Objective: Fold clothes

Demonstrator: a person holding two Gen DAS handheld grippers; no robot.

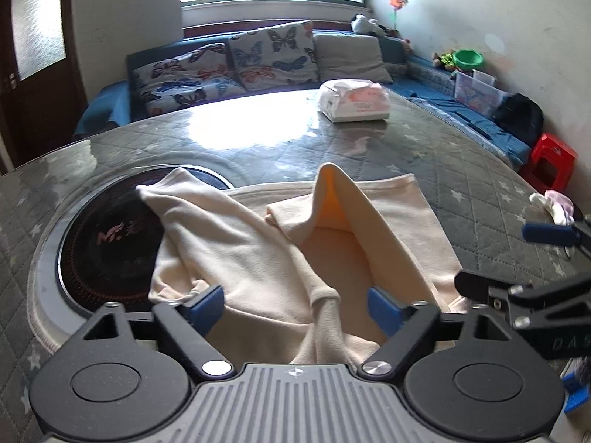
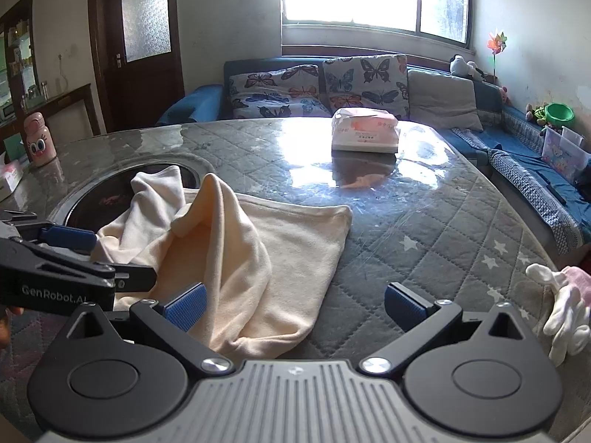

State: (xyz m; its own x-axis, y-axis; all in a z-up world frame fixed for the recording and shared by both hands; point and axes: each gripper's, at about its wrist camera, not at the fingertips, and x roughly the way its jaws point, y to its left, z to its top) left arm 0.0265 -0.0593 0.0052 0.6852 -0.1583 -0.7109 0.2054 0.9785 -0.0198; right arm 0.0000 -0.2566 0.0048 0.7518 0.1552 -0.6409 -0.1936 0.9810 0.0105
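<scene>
My left hand-held gripper [image 1: 295,308] hangs over the near edge of a cream garment [image 1: 258,258] that lies rumpled on the quilted grey surface [image 1: 424,155], its blue pads spread wide with a bunched ridge of the cloth running between them; neither pad presses on the fabric. From my right hand-held gripper [image 2: 293,306], likewise spread apart and grasping nothing, the same garment [image 2: 266,251] sits at ten o'clock, its left pad just at the cloth's edge and its right pad over bare quilting. One fold of the garment stands up in a soft peak, while a sleeve trails at eleven o'clock across a round black hotplate [image 1: 107,240] sunk into the surface. A pack of tissues [image 2: 365,131] rests well beyond, at twelve o'clock. A small white and pink item [image 2: 565,295], too crumpled to identify, lies at three o'clock. A pink bottle [image 2: 37,138] stands at the far left edge.
</scene>
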